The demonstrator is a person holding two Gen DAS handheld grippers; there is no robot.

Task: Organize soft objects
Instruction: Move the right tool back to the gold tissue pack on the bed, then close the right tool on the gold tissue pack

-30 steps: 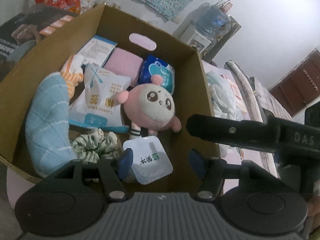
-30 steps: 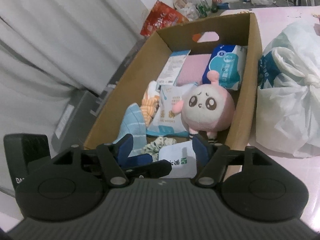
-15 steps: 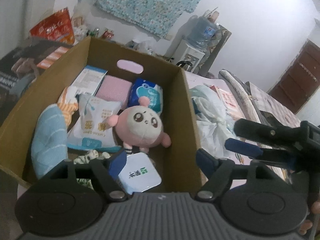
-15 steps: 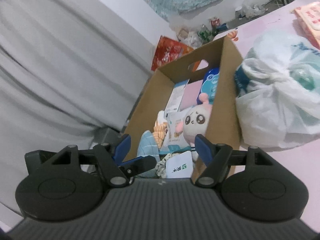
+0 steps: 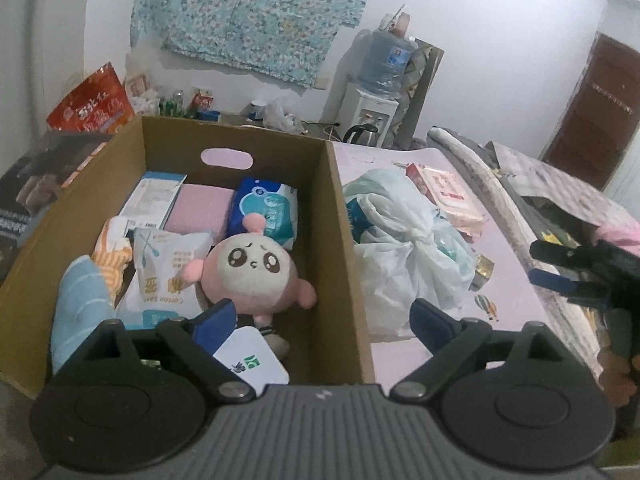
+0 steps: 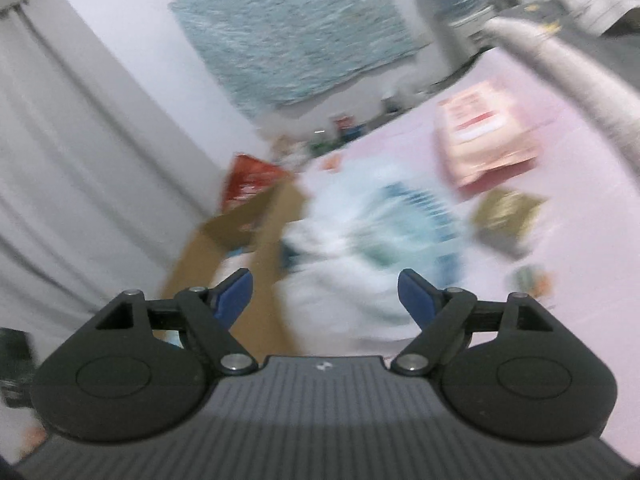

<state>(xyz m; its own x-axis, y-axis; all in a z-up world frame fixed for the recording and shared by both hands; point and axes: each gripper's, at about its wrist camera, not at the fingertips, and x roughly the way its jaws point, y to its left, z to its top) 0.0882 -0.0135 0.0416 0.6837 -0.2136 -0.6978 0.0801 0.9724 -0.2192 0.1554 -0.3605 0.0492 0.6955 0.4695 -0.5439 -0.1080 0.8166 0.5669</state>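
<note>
On the pink counter (image 5: pixel 508 280): a brown cardboard box (image 5: pixel 346 248) stands at the left, with a white plastic bag (image 5: pixel 404 256) just beside its right wall.
Left view only: the inside of the box shows here. A pink plush doll (image 5: pixel 252 272) lies in the middle. A blue tissue pack (image 5: pixel 268 208) is behind it, a white cotton swab bag (image 5: pixel 168 276) to its left, a pink cloth (image 5: pixel 200 212) at the back, a light blue towel (image 5: pixel 80 304) by the left wall, and a white packet (image 5: pixel 252 360) at the near end.
Right view only: a pink pack (image 6: pixel 484 132) and a gold wrapper (image 6: pixel 504 216) lie on the counter past the bag. A grey curtain (image 6: pixel 80 160) hangs at the left.
Hard to see: the right view is very blurry. The box is only a brown smear there, and its inside cannot be made out. In the left view the white packet is partly cut off by the gripper body.
Left hand-held gripper (image 5: pixel 324 320): jaws wide apart and just been opening, nothing between them; it tilts down over the near end of the box.
Right hand-held gripper (image 6: pixel 324 292): jaws apart and just been opening, holding nothing; it points down toward the bag. In the left view it pokes in from the right edge above the counter.
</note>
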